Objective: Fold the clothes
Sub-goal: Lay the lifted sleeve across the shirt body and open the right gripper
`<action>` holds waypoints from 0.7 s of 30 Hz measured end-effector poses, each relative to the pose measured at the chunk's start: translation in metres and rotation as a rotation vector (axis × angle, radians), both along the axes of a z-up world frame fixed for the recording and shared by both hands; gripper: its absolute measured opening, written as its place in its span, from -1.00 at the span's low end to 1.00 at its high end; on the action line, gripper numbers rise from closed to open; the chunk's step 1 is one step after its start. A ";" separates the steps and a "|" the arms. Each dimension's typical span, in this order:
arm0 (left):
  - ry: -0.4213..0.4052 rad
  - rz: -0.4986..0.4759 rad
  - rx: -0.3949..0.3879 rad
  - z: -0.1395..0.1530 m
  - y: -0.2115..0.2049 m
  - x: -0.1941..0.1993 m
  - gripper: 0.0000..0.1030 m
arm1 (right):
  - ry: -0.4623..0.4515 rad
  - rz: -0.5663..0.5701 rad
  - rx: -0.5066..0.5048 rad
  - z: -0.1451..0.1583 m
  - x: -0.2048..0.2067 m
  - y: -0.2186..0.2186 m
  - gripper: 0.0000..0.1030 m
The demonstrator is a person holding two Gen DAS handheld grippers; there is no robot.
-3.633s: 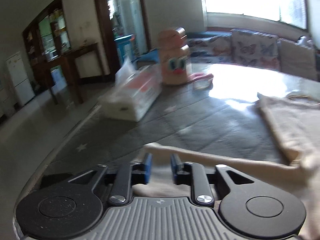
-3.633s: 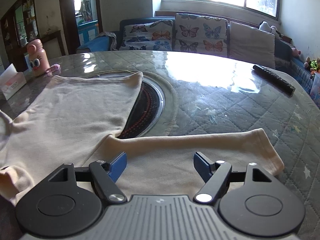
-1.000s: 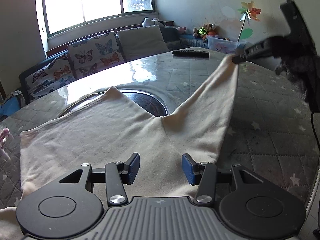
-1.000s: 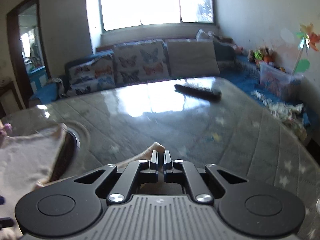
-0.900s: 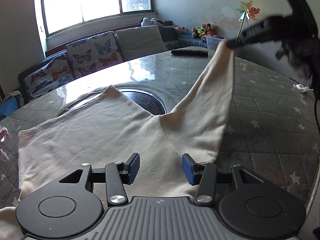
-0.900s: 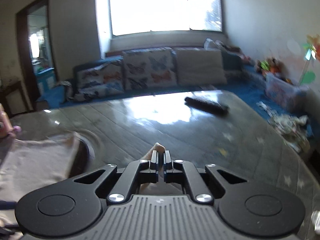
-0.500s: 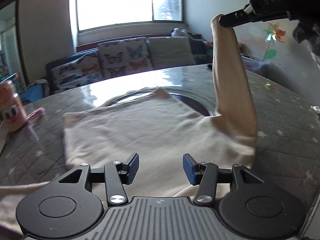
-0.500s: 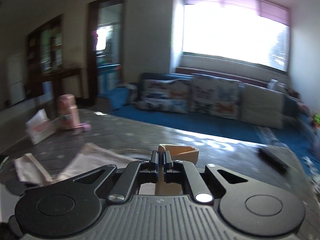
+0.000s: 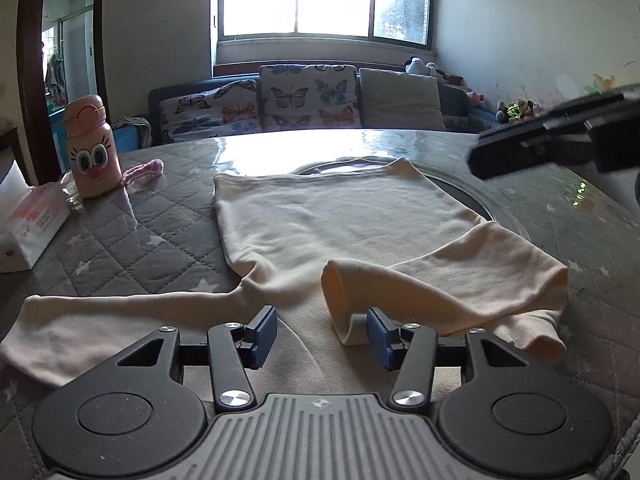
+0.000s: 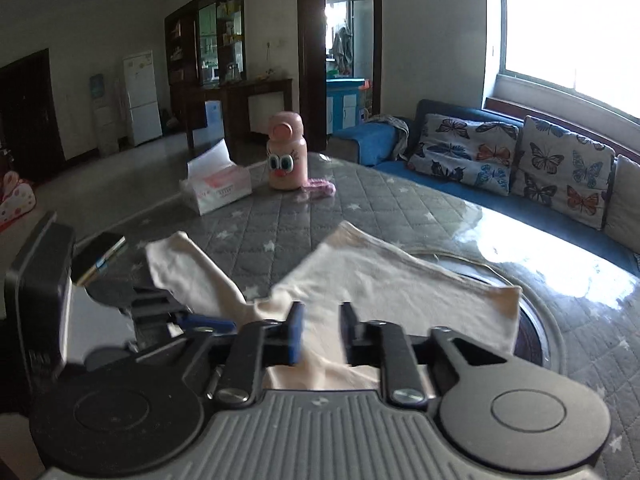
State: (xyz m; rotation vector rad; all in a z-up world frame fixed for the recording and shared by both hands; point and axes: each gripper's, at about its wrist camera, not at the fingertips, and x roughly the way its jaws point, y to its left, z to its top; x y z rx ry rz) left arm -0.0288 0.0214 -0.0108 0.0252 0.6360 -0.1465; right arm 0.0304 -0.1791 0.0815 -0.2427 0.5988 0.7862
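My left hand-held gripper (image 9: 321, 334) hangs released over the cream shirt (image 9: 332, 220), which lies spread on the quilted table (image 9: 120, 240) ahead of it. The shirt's right sleeve (image 9: 444, 284) is folded inward, its cuff curled just beside my right blue pad; the other sleeve (image 9: 100, 316) stretches off to the left. My right hand-held gripper (image 10: 320, 336) is also released, jaws apart above the shirt. A pink bottle (image 9: 93, 152) and tissue pack (image 9: 28, 224) stand far left.

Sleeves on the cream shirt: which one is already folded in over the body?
The right sleeve, doubled back across the shirt by the left tongs. The left sleeve lies stretched out flat.
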 end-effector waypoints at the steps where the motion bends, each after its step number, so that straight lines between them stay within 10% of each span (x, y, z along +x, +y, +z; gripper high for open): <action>1: -0.002 0.001 0.000 0.001 -0.001 0.000 0.03 | 0.001 -0.008 -0.016 -0.002 -0.001 -0.005 -0.30; 12: 0.035 -0.041 -0.003 -0.007 -0.018 0.013 -0.05 | 0.151 -0.138 -0.096 -0.060 0.008 -0.070 0.08; 21: 0.049 -0.017 -0.015 -0.005 -0.014 0.010 -0.90 | 0.191 -0.118 -0.095 -0.084 0.007 -0.074 0.29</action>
